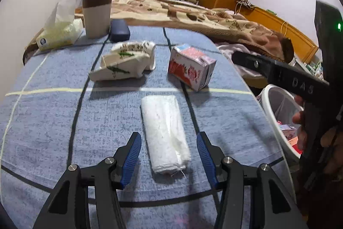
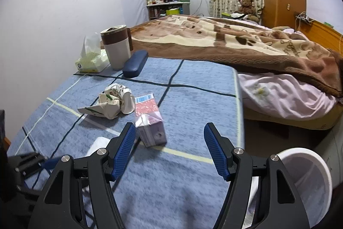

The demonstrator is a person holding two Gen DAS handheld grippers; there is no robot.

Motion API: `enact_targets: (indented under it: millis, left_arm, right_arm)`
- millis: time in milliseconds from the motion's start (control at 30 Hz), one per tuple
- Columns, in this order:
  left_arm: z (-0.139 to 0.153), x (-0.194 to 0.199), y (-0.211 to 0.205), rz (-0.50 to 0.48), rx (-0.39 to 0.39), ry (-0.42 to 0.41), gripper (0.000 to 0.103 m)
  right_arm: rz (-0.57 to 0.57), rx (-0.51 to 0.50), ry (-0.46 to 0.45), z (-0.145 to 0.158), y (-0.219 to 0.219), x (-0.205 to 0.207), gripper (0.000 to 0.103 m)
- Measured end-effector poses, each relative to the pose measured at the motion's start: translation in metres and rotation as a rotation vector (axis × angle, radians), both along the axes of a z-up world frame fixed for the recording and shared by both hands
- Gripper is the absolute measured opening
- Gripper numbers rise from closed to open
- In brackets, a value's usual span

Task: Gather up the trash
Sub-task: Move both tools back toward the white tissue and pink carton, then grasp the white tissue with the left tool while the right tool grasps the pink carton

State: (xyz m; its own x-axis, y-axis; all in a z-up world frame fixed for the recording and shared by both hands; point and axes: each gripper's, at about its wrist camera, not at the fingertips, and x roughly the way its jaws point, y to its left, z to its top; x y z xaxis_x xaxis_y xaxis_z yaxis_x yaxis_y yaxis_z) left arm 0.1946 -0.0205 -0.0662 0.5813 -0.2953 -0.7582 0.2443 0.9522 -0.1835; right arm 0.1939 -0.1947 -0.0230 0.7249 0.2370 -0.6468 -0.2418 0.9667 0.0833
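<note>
The white bin [image 1: 276,108] beside the desk [image 1: 53,121] already holds some scraps, yet the crushed paper cup [image 1: 126,63], milk carton [image 1: 190,67] and folded tissue [image 1: 165,132] remain on the desk (both grippers' fingers apart, gripping nothing), so collecting looks barely underway.

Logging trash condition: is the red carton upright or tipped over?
Tipped over: the red carton lies on its side on the blue tablecloth, folded end facing the right wrist camera.

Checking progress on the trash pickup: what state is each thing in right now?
Left tool: open, straddling the cloth.
Right tool: open, empty.
Folded white cloth: flat on table.
Milk carton: lying on its side.
Paper cup: crushed.
Bin: open, beside table.
</note>
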Motion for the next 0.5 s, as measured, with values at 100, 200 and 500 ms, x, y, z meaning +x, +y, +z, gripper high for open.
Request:
enact_targets:
  millis: [100, 200, 500]
  left_arm:
    - [-0.008, 0.006, -0.002, -0.001, 0.014, 0.016, 0.053]
    - [-0.016, 0.015, -0.001, 0.001, 0.023, 0.034, 0.053]
    - [-0.018, 0.027, 0.005, 0.003, 0.016, 0.026, 0.053]
  right_arm:
    - [0.012, 0.005, 0.017, -0.004, 0.006, 0.007, 0.068]
    - [0.022, -0.007, 0.028, -0.008, 0.012, 0.014, 0.068]
    - [0.042, -0.014, 0.055, -0.014, 0.024, 0.029, 0.068]
